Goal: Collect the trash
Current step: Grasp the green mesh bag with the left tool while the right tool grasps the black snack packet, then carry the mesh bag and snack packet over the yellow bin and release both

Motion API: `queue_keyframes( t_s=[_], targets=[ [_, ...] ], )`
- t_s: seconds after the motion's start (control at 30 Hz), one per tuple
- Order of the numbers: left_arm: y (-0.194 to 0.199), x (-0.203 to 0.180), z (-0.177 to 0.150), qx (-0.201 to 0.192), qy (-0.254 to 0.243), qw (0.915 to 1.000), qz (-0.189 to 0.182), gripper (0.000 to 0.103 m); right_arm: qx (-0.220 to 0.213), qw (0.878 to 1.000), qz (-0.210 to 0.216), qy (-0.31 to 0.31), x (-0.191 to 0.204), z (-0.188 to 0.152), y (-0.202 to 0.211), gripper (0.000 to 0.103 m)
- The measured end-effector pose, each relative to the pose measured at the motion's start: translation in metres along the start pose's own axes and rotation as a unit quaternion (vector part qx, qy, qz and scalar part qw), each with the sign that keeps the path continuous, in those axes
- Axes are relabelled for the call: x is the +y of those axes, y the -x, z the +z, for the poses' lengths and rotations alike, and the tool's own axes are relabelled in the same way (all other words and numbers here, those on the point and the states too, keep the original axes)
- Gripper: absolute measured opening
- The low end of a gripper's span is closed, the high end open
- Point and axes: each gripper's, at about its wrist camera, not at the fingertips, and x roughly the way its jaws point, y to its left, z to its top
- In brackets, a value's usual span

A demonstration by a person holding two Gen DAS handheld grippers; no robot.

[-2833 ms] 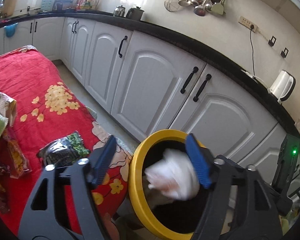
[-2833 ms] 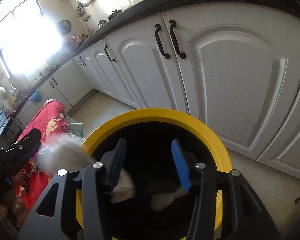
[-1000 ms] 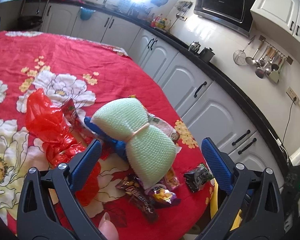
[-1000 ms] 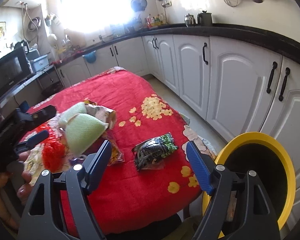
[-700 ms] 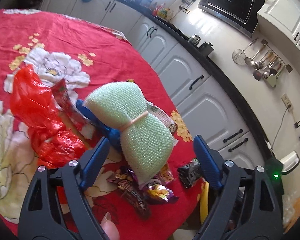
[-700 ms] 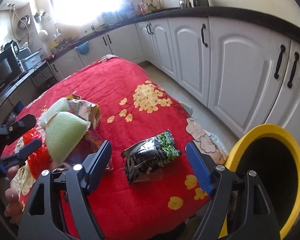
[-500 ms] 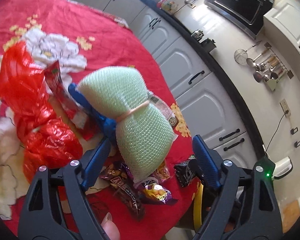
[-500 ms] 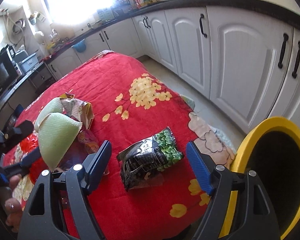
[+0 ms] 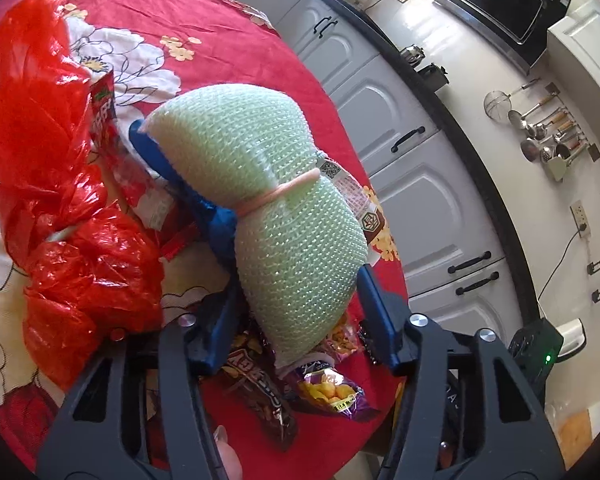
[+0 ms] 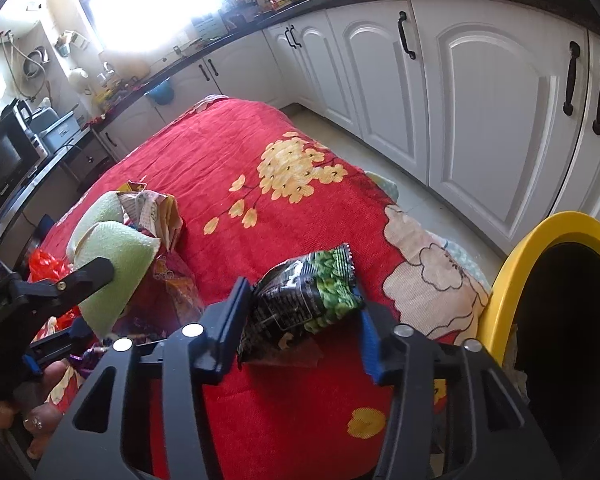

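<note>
A pale green mesh bundle tied with a rubber band lies on the red flowered tablecloth. My left gripper is open, its fingers either side of the bundle's near end. A black and green snack bag lies near the table's edge. My right gripper is open with its fingers either side of that bag. The green bundle and the left gripper also show in the right wrist view. The yellow-rimmed trash bin stands beside the table at the right.
A crumpled red plastic bag, a blue item under the bundle, and several snack wrappers lie around the bundle. White cabinets under a black countertop run along the far side, across a strip of floor.
Both grippers left the bin and came over the table. The left gripper closed in around the green bundle and the right gripper around the black and green bag.
</note>
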Motion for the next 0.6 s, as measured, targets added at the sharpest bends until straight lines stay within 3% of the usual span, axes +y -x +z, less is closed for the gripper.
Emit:
queue_keyframes(
  t_s=[0.2, 0.6],
  targets=[
    [0.01, 0.002, 0.0, -0.008, -0.001, 1.0, -0.003, 0.036, -0.003, 1.0, 0.011, 0.004, 0.002, -0.009, 0.004, 0.029],
    [0.046, -0.012, 0.006, -0.046, -0.028, 0.9984, -0.017, 0.031, -0.021, 1.0, 0.017, 0.002, 0.003, -0.014, 0.021, 0.022]
  ],
)
